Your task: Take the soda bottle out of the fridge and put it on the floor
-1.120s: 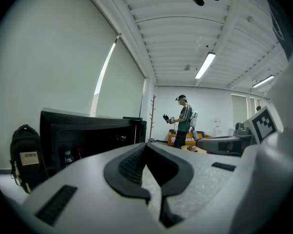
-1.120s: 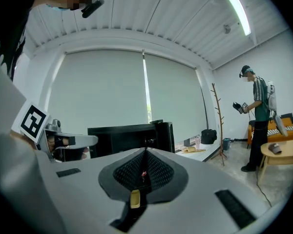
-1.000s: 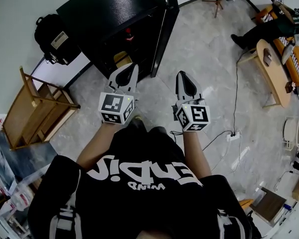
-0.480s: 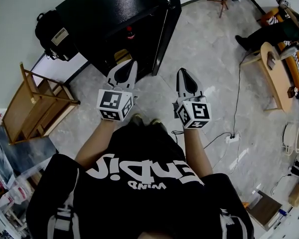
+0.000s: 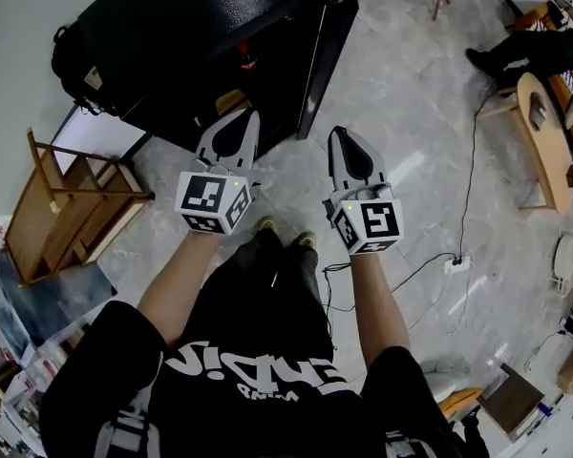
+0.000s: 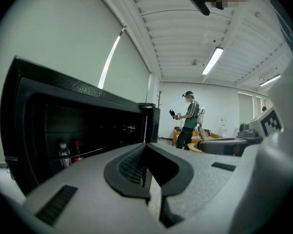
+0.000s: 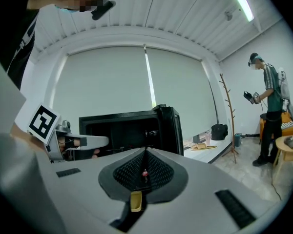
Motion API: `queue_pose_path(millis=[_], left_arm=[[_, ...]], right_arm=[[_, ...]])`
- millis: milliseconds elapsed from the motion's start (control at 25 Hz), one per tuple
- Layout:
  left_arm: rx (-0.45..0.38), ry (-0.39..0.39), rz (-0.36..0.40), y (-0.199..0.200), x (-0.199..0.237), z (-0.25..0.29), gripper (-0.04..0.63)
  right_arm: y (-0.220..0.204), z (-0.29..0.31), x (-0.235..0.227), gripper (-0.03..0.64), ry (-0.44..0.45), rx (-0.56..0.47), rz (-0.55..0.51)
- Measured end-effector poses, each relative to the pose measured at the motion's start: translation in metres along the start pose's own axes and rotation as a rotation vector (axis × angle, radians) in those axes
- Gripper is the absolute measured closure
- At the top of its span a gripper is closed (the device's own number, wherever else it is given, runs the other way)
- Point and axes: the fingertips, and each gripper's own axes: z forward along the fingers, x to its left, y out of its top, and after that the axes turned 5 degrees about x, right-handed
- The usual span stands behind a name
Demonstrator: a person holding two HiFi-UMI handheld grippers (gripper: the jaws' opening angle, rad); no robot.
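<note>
The black fridge [image 5: 220, 27] stands in front of me with its door [image 5: 329, 51] swung open to the right. Inside it a soda bottle with a red cap [image 5: 245, 62] stands on a shelf. In the left gripper view the same red-capped bottle [image 6: 76, 150] stands next to a clear bottle [image 6: 63, 155]. My left gripper [image 5: 250, 115] is shut and empty, held just short of the fridge opening. My right gripper [image 5: 337, 133] is shut and empty too, level with it near the door's edge. From the right gripper view, the left gripper [image 7: 78, 141] shows before the fridge [image 7: 132, 128].
A wooden rack [image 5: 62, 203] lies left of the fridge, a black backpack [image 5: 72, 60] behind it. A wooden table [image 5: 544, 127] and a seated person [image 5: 530, 51] are at the right. A cable and power strip [image 5: 456, 263] lie on the floor. Another person [image 6: 190, 118] stands farther off.
The view has shifted closer to the fridge. Both grippers have drifted slightly forward toward it, still shut and empty.
</note>
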Motion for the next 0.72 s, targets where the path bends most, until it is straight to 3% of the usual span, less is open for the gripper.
queue_pose_path(millis=[560, 680, 720], left_arm=[[-0.019, 0.151, 0.015, -0.061, 0.053, 0.050, 0.588], [-0.011, 0.152, -0.011, -0.076, 0.061, 0.054, 0.585], [-0.008, 0.143, -0.027, -0.081, 0.063, 0.056, 0.552]], right_arm=[[-0.060, 0.051, -0.017, 0.595, 0.002, 0.003, 0.023], [-0.071, 0.056, -0.016, 0.595, 0.013, 0.006, 0.031], [-0.074, 0.057, -0.017, 0.595, 0.014, 0.008, 0.035]])
